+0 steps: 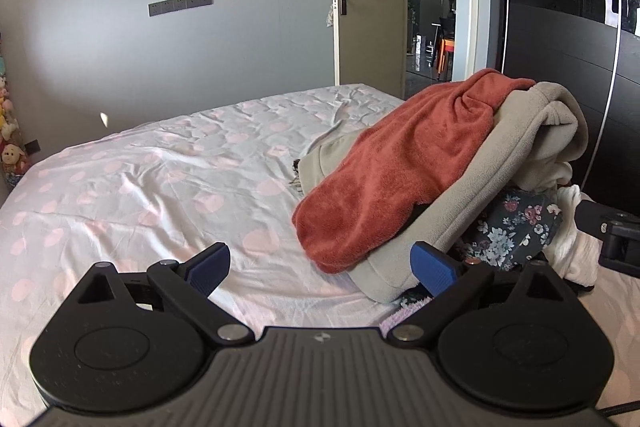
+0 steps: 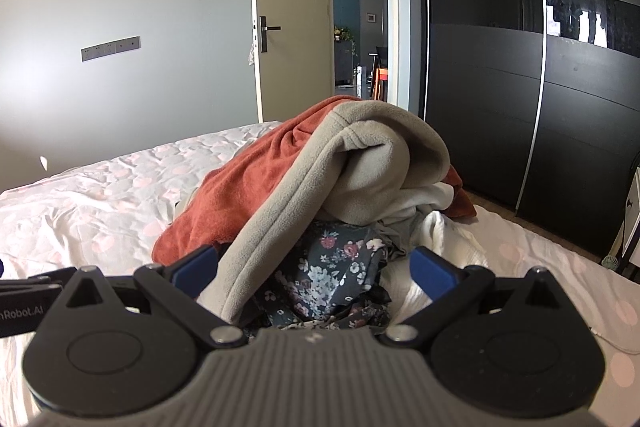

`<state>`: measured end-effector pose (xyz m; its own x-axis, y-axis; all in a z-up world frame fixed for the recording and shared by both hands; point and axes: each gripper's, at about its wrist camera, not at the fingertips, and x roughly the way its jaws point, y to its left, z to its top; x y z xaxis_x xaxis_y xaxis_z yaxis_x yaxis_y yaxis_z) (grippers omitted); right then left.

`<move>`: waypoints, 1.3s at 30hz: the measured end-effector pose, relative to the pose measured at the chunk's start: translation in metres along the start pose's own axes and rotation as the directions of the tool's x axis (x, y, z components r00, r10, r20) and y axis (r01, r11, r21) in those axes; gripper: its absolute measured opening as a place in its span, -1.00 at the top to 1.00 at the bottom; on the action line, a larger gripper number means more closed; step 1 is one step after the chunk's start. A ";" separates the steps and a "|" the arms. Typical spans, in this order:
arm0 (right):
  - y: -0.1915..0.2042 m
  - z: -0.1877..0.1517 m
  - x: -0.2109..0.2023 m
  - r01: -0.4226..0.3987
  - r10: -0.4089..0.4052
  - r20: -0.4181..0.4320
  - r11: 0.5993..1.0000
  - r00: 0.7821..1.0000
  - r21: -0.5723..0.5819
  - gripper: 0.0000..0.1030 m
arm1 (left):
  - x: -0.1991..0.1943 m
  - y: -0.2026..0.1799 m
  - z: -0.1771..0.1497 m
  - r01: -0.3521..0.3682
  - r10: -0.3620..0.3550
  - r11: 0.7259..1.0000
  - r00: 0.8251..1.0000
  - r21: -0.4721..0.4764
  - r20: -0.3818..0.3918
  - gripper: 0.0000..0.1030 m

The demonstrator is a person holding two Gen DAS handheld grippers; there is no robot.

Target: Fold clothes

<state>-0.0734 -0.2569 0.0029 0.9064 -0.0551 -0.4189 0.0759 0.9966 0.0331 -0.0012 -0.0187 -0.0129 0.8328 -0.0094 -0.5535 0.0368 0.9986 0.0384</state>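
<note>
A heap of clothes lies on the bed. A rust-red fleece (image 1: pixel 400 163) is draped over a grey fleece garment (image 1: pixel 520 147). Under them are a dark floral garment (image 1: pixel 512 227) and white fabric (image 1: pixel 576 251). My left gripper (image 1: pixel 322 269) is open at the heap's left front, its right pad close to the grey hem. My right gripper (image 2: pixel 316 269) is open low in front of the heap. The floral garment (image 2: pixel 332 267) and a grey fleece (image 2: pixel 360 155) fold lie between its blue pads, which press on nothing. The red fleece (image 2: pixel 248 187) falls to the left.
The bed sheet (image 1: pixel 140 187) is white with pink dots and wrinkled, bare to the left of the heap. A dark sliding wardrobe (image 2: pixel 520 87) stands close on the right, an open door (image 2: pixel 292 27) behind. Stuffed toys (image 1: pixel 8 147) line the left wall. A white cable (image 2: pixel 616 343) lies on the sheet.
</note>
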 end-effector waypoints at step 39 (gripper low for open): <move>0.000 -0.005 0.006 -0.020 0.020 -0.020 1.000 1.000 -0.017 -0.99 | 0.002 -0.003 -0.002 0.005 -0.005 1.000 1.000 -0.012 -0.013 -0.91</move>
<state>-0.0699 -0.2565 -0.0037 0.8992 -0.0338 -0.4363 0.0504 0.9984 0.0265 -0.0010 -0.0218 -0.0156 0.8252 -0.0136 -0.5647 0.0340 0.9991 0.0256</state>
